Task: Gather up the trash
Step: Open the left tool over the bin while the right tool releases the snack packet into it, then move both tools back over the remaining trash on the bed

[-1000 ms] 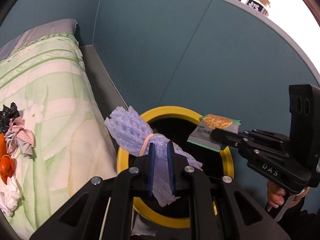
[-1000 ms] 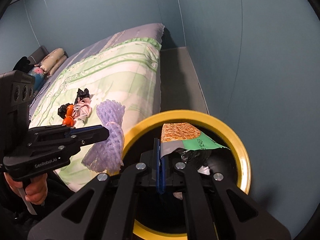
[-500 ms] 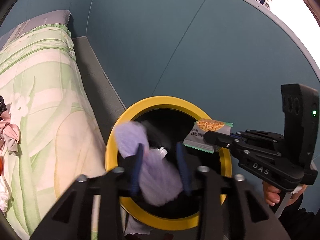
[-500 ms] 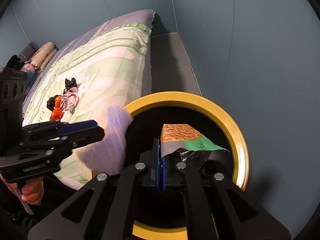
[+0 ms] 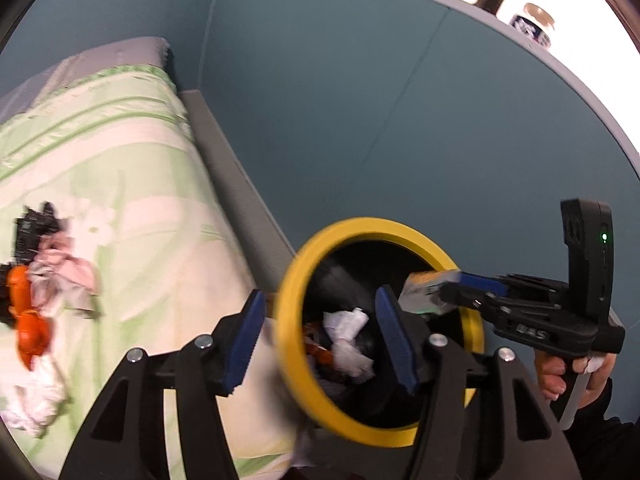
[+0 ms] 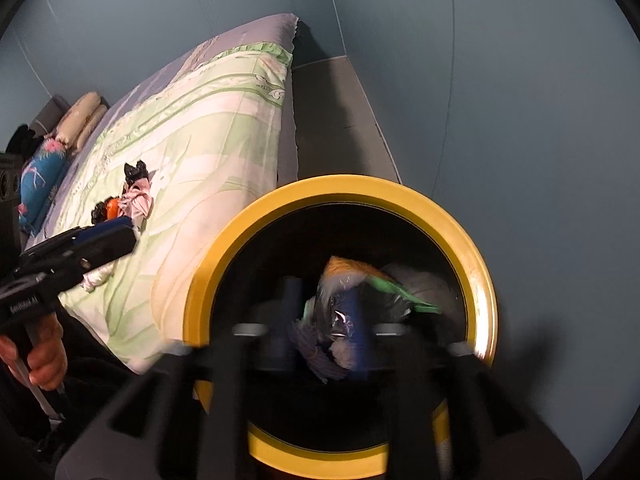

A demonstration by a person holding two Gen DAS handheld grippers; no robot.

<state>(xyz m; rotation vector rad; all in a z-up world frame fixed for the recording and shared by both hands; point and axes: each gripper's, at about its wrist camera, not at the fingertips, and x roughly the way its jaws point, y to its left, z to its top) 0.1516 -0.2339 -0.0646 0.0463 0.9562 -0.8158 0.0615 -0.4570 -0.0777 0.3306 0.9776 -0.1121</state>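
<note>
Left wrist view: I am in the drop step. My left tongs [image 5: 320, 344] stand apart with nothing between them; their jaws have just been opening. They sit at the near left edge of the one yellow-rimmed bin [image 5: 288, 320] at lower centre, one blue pad outside the rim. At the right, my right tongs [image 5: 448, 292] hover over the bin's mouth with the snack packet [image 5: 420, 292] at their tips. One trash pile [image 5: 40, 292] waits on the bed [image 5: 132, 184] at far left.

Right wrist view: the right tongs [image 6: 324, 320] are blurred; their jaws have just been opening, and the packet [image 6: 348, 272] seems to be slipping off into the bin [image 6: 476, 276]. One purple net [image 6: 320, 348] lies inside. Next, I judge, both tongs must swing up-left to the pile [image 6: 128, 196].
</note>
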